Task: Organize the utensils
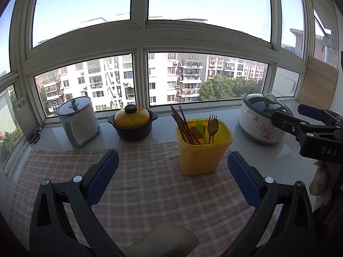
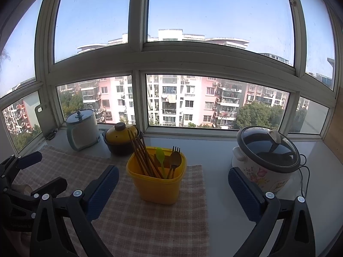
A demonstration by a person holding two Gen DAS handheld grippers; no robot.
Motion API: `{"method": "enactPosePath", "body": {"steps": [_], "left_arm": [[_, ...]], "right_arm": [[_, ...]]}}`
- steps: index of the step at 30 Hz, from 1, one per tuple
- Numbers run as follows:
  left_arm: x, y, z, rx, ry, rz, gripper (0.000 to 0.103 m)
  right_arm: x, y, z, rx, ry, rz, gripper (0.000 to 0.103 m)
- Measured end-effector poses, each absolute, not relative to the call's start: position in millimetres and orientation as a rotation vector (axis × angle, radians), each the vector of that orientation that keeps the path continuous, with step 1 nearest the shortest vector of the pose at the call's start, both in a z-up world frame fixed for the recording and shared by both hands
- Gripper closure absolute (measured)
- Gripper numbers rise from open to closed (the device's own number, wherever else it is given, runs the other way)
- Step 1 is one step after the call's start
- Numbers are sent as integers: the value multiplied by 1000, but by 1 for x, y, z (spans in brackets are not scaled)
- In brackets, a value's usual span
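Both grippers, left gripper (image 1: 173, 167) & right gripper (image 2: 173, 182), spread wide, holding nothing. Yellow container (image 1: 203, 147) sits upright on checked mat (image 1: 133, 184), w/ chopsticks (image 1: 184, 126), green spoon (image 1: 200, 127), fork (image 1: 212, 120) inside; lower ends hidden by its wall. Pale object (image 1: 163, 241) at bottom edge cut off, can't ID.

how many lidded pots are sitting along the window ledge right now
3. A white pot with a metal lid at the left, a dark pot with a yellow lid in the middle, and a floral cooker at the right. None looks hidden.
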State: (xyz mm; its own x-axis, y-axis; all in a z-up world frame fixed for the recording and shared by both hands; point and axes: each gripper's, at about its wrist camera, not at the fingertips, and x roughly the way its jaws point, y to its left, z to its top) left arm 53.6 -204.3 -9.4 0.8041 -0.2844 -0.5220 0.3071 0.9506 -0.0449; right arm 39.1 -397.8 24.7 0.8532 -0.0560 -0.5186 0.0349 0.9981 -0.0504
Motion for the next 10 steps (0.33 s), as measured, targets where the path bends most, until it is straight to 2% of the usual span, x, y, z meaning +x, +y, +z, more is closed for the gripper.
{"method": "enactPosePath", "body": {"steps": [10], "left_arm": [[54,-203,-9,48,548,-308,0]], "right_arm": [[38,-400,24,-40,548,-55,0]]}}
